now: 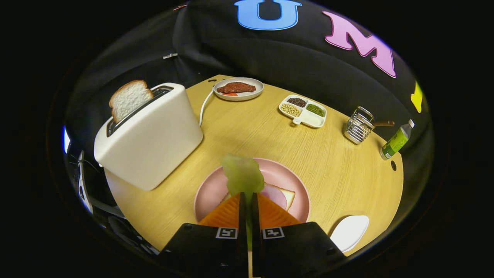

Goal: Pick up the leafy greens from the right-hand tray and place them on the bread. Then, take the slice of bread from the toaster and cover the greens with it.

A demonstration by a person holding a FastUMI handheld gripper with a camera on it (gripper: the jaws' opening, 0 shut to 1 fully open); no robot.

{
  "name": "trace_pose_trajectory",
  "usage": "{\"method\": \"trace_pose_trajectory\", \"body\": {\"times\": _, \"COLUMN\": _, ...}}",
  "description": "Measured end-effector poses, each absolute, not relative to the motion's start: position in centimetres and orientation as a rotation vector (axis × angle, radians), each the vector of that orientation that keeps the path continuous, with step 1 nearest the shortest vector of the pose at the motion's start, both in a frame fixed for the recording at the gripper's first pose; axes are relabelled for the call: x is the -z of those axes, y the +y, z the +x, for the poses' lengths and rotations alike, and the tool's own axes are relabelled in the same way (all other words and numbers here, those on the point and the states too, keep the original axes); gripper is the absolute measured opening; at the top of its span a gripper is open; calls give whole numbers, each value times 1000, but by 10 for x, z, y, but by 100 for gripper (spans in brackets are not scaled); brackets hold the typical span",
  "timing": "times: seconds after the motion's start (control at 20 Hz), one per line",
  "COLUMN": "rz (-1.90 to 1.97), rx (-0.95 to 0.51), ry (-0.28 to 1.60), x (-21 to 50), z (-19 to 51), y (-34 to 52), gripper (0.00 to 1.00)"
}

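Observation:
A pale green leaf (242, 174) stands up from between my fingers, and my gripper (247, 199) is shut on its stem. Right below and just ahead of the fingers lies a pink plate (208, 189) holding a slice of bread (287, 196) topped with a pinkish slice; my fingers hide most of the bread. To the left stands a white toaster (150, 139) with a slice of white bread (129, 98) sticking up out of its slot. A small white tray (350, 231) lies to the right of my fingers, by the table's near edge.
At the back of the round wooden table (339, 181) sit a plate with a piece of meat (238, 88), a divided dish of beans (303, 110), a wire holder (359, 125) and a green bottle (396, 141). The toaster's white cord (203, 106) runs toward the meat plate.

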State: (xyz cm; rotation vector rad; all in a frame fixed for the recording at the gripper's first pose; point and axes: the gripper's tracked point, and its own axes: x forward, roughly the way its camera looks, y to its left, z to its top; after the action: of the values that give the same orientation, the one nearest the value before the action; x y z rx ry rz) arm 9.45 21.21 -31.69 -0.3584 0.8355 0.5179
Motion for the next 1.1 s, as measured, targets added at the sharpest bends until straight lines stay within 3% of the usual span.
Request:
{"method": "trace_pose_trajectory", "body": {"times": 0.5, "rz": -334, "rx": -463, "ry": 869, "x": 329, "z": 89, "y": 209, "gripper": 30}}
{"method": "trace_pose_trajectory", "body": {"times": 0.55, "rz": -327, "rx": -464, "ry": 868, "x": 328, "z": 87, "y": 209, "gripper": 43}}
{"method": "trace_pose_trajectory", "body": {"times": 0.6, "rz": -323, "rx": -461, "ry": 868, "x": 326, "z": 87, "y": 209, "gripper": 49}}
{"method": "trace_pose_trajectory", "body": {"times": 0.65, "rz": -316, "rx": -463, "ry": 866, "x": 325, "z": 86, "y": 210, "gripper": 64}}
{"method": "trace_pose_trajectory", "body": {"times": 0.85, "rz": -277, "rx": -476, "ry": 841, "x": 308, "z": 80, "y": 215, "gripper": 96}}
{"method": "trace_pose_trajectory", "body": {"times": 0.9, "rz": -266, "rx": -480, "ry": 829, "x": 301, "z": 77, "y": 217, "gripper": 100}}
{"method": "trace_pose_trajectory", "body": {"times": 1.1, "rz": -237, "rx": -520, "ry": 748, "x": 260, "z": 68, "y": 233, "gripper": 100}}
